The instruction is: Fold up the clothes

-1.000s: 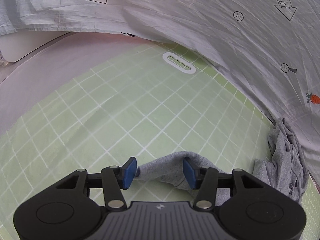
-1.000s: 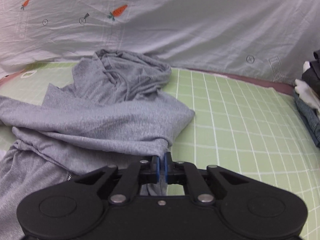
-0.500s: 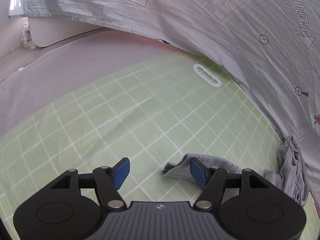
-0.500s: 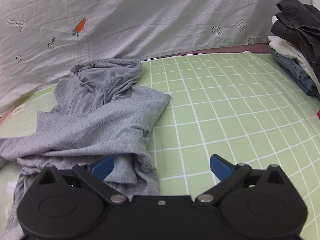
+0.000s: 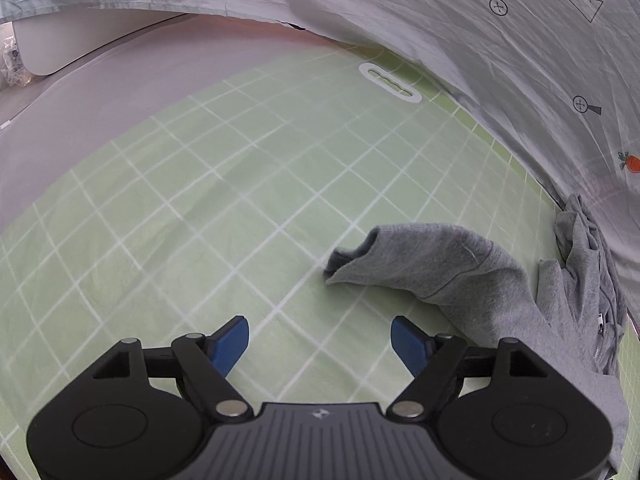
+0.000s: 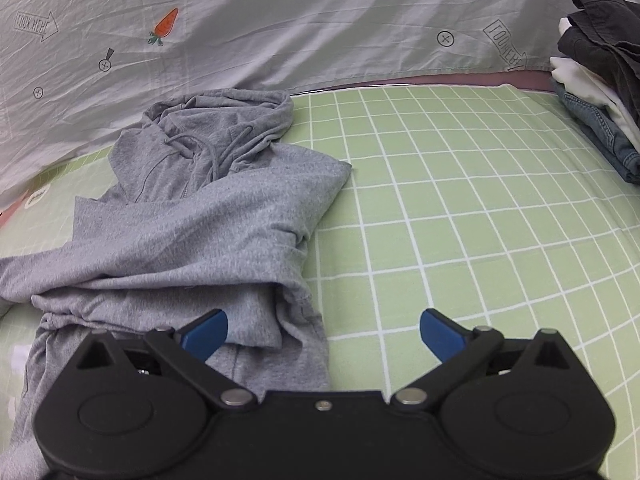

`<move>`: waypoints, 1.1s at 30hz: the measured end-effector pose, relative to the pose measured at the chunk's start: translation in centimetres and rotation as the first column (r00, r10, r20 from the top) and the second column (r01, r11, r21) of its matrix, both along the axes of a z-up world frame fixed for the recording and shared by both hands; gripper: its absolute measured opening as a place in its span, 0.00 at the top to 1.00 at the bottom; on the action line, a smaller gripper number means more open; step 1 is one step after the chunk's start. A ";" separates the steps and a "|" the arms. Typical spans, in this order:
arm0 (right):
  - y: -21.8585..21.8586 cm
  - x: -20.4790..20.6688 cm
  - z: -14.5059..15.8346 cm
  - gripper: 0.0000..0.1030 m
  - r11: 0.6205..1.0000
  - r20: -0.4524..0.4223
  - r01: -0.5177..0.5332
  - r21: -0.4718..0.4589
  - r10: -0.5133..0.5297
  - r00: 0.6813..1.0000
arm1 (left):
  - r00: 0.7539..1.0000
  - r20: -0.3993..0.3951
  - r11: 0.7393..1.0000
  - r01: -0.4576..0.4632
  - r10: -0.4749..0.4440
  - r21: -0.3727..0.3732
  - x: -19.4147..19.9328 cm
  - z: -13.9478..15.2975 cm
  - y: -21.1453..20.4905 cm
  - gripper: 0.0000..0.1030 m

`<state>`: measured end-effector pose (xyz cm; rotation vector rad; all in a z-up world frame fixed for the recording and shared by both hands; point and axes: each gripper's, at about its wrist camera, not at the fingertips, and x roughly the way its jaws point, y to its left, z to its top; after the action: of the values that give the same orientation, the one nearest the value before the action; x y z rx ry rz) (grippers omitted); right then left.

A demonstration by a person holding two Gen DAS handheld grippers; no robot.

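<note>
Hoodie, grey soft cotton with drawstrings (image 6: 208,216) | rumpled on green gridded mat (image 6: 460,208), left | light, limp, drapes | grab sleeve cuff (image 5: 348,260) or hem | left gripper (image 5: 320,340) opening, empty | right gripper (image 6: 324,332) spread wide, empty

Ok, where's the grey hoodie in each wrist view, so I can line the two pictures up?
Left wrist: grey hoodie at right, its sleeve reaching toward centre, beyond the tool's opening, empty jaws.
Right wrist: grey hoodie fills the left half, hood at the top, its hem under the tool's left pad.
Shared landmark: the carrot-print sheet behind the green grid mat.
</note>
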<state>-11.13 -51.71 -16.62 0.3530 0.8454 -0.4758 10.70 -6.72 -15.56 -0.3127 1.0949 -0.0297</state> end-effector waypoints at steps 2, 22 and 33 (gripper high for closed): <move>0.2 0.2 0.2 0.00 1.000 -0.008 -0.007 -0.008 0.007 1.000 | 1.000 0.001 1.000 0.008 -0.008 -0.014 1.0 -0.2 -0.5 0.23; 0.2 2.2 0.0 0.00 1.000 -0.111 -0.004 -0.008 0.003 0.994 | 0.994 0.089 0.997 0.071 -0.069 -0.026 8.8 -2.4 -6.3 0.17; -0.1 2.1 -0.1 0.00 1.000 -0.104 0.006 0.013 -0.005 0.995 | 0.970 0.142 0.963 0.164 -0.197 0.216 8.1 -2.4 -10.1 0.60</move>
<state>-8.99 -51.82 -16.72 0.3452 0.9493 -0.4975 18.80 -16.79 -17.94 -0.0246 0.9522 -0.1043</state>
